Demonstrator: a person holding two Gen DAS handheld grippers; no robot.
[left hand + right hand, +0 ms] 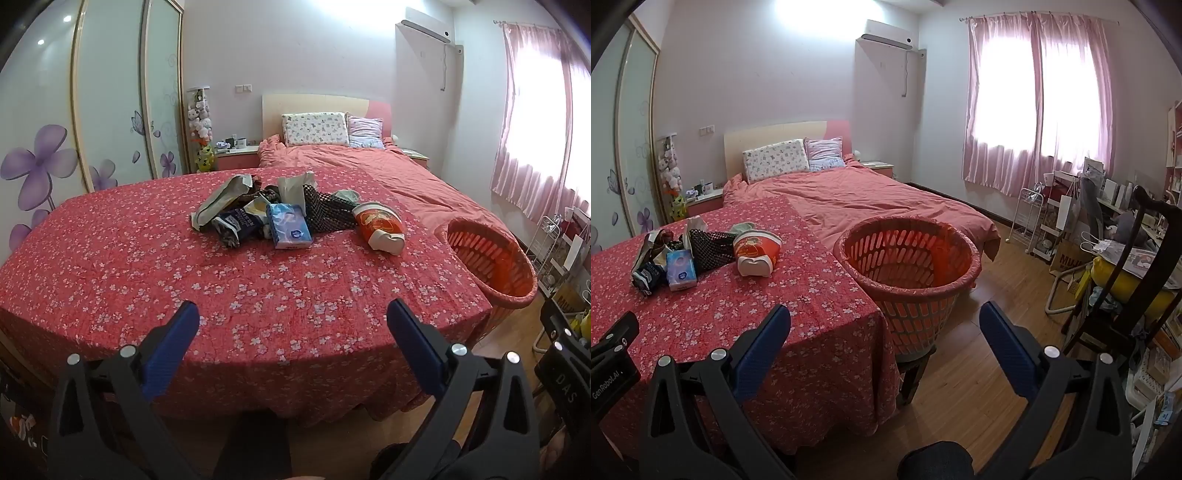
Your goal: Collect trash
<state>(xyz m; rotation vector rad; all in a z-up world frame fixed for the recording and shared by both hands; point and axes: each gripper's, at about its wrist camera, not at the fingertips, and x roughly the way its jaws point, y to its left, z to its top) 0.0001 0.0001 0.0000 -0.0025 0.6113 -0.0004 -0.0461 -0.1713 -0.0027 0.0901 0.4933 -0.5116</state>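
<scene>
A heap of trash lies on the red flowered table cover [110, 258]: a blue tissue pack [290, 225], a dark crumpled wrapper [234, 223], a grey bag [221, 197], black mesh [327, 212] and a red and white paper cup [380, 227] on its side. My left gripper [293, 314] hangs open over the near edge of the table, well short of the heap. An orange slatted basket [908, 258] stands beside the table's right corner. My right gripper [884, 314] is open in front of that basket, with nothing between its fingers.
Behind the table is a bed [871, 199] with a pink cover. A dark wooden chair [1137, 280] and cluttered racks [1052, 221] fill the right side. Wooden floor [964, 373] shows between basket and chair. A wardrobe [110, 110] stands on the left.
</scene>
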